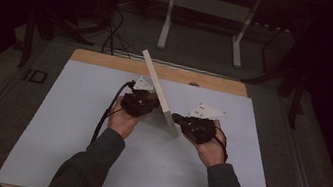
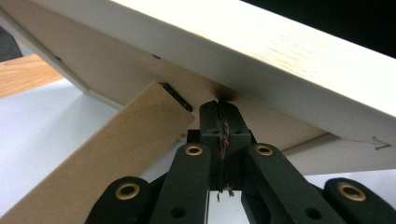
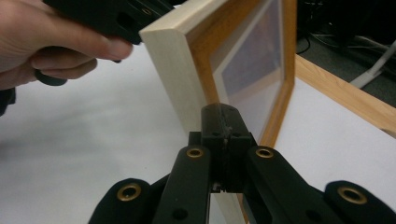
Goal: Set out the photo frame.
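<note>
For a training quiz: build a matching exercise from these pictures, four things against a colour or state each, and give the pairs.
Things
1. picture frame
2. left gripper
3. table sheet
4. stand flap on the frame's back

Colour or state
A. white, lying flat
B. shut, tips against the frame's back
C. folded out, plain brown board
D. pale wood, tilted up on its edge

Pairs: 1-D, 2-B, 3-A, 4-C

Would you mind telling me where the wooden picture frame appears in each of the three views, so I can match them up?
High view: the picture frame stands tilted on edge at centre, between the two grippers.
Left gripper view: its pale back and edge span the top.
Right gripper view: its glazed front rises at upper centre.
Shared landmark: the white mat under it.
</note>
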Demonstrator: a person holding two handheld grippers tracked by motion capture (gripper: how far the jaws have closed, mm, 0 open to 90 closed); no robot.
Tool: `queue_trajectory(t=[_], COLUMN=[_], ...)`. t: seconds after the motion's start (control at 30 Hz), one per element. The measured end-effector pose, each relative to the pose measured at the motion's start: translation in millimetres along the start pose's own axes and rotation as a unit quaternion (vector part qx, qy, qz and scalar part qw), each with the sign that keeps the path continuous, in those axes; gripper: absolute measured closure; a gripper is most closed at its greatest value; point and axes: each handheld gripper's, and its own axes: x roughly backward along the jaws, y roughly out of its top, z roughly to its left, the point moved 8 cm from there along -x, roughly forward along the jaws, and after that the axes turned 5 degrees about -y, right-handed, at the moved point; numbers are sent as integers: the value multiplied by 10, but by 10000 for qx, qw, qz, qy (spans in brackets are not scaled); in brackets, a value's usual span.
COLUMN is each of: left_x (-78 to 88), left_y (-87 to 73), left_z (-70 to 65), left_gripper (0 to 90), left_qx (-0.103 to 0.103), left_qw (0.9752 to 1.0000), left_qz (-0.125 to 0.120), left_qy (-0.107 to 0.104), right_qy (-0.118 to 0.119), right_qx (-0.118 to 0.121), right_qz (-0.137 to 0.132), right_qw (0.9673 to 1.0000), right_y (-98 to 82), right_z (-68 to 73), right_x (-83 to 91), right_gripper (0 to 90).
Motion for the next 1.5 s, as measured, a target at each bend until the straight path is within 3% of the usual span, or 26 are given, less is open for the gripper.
queue_trajectory(t=[0.3,0.5,0.87,1.13,1.5], left_x=[-12,-16,-25,-21,-3], left_y=[-13,-19,-26,-32,-54], left_z=[-17,-46,-87,-88,-123], left_gripper=[900,900,900,900,900], left_qx=[-24,-88,-168,-204,-367], left_qw=[9999,9993,9979,9976,9952], left_qz=[19,-38,-42,-22,17], left_qy=[-137,-374,-621,-657,-906], right_qy=[105,202,346,391,445], right_qx=[78,49,106,125,129], right_qz=[-43,-63,-74,-64,-67], right_qw=[9999,9998,9993,9991,9989], right_y=[35,38,49,55,54], right_z=[76,96,165,189,230], right_x=[15,24,15,2,-5], right_gripper=[900,900,900,900,900])
